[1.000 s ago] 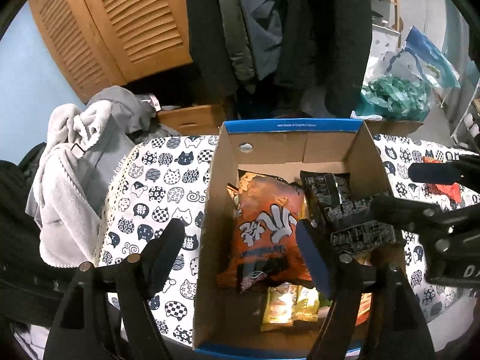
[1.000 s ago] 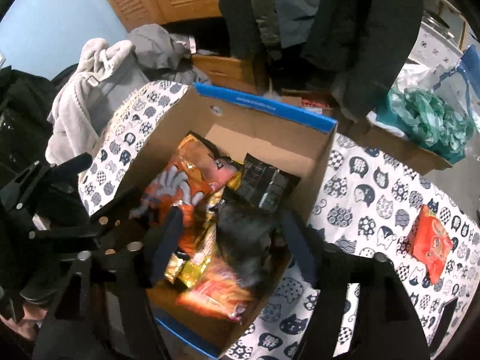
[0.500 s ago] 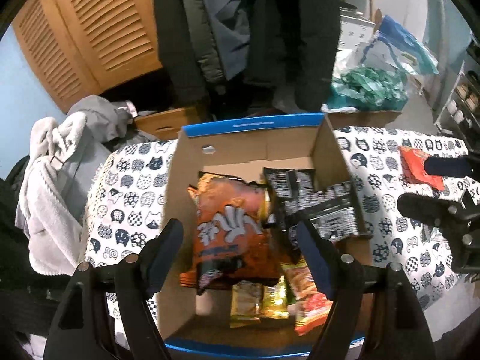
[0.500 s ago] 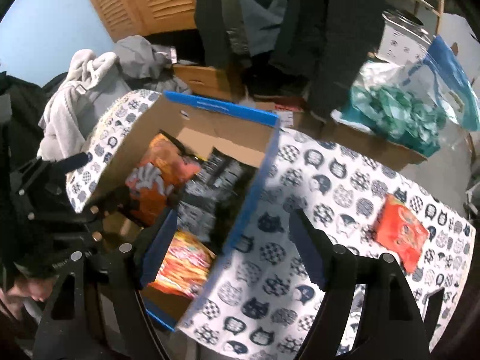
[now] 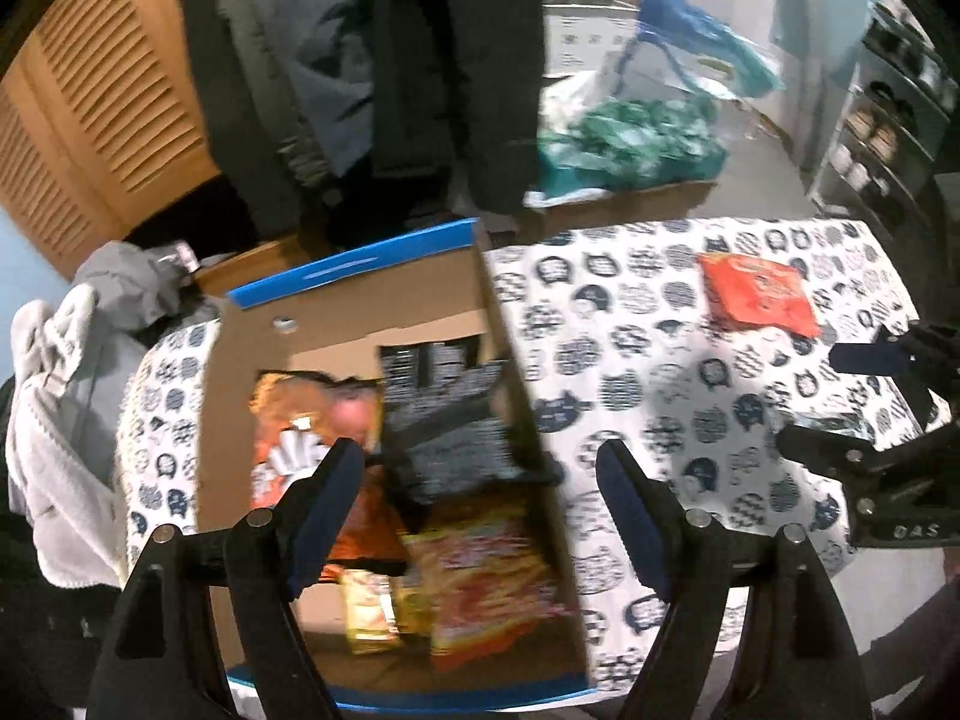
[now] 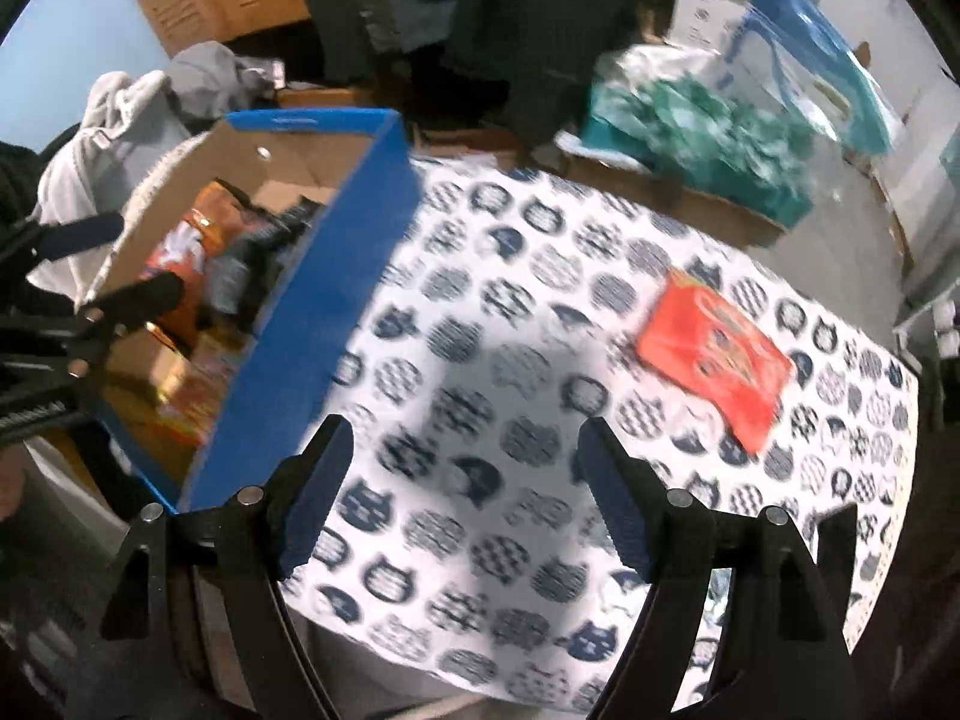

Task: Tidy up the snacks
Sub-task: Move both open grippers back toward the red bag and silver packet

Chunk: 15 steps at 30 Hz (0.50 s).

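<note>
Both grippers are spread and hold nothing: the left gripper above the box of snacks, the right gripper above the cloth. A red packet lies at 2 o'clock.

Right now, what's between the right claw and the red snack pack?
Only bare cat-print tablecloth between the open right claw and the red snack pack, per the right wrist view.

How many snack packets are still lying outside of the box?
1: a red packet lies on the tablecloth, right of the box, untouched. Nothing else shows there, but the table's edges are cut off.
</note>
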Tool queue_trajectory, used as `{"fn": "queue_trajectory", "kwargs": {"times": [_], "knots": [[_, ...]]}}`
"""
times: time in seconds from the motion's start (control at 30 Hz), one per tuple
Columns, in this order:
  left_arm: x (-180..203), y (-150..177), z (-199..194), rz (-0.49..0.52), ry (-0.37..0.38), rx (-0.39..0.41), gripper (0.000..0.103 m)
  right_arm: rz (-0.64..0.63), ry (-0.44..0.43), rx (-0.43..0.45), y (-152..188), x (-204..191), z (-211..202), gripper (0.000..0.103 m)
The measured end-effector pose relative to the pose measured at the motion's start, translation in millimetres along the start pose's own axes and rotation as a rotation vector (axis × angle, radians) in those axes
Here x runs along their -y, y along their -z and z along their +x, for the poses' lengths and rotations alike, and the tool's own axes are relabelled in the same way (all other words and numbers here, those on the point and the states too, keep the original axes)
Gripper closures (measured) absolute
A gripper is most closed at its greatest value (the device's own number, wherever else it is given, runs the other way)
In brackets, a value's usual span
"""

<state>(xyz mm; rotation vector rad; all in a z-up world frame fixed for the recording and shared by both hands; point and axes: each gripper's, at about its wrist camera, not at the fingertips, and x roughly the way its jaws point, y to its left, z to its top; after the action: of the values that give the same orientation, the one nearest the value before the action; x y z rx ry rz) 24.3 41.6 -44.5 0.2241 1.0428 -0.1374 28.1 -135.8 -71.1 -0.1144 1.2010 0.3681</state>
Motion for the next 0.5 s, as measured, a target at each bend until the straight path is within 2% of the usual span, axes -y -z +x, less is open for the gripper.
{"fn": "queue_trajectory", "kwargs": {"times": [0.33, 0.5], "knots": [[71.7, -3.6, 17.0, 0.095, 0.049, -0.045, 0.022, 0.117, 0.018, -0.013, 35.3, 69.2, 7.2, 0.025], [101.1, 0.2, 32.2, 0.137, 0.039, -0.072, 0.022, 0.172, 0.030, -0.035, 50.3, 101.2, 15.4, 0.025]]}}
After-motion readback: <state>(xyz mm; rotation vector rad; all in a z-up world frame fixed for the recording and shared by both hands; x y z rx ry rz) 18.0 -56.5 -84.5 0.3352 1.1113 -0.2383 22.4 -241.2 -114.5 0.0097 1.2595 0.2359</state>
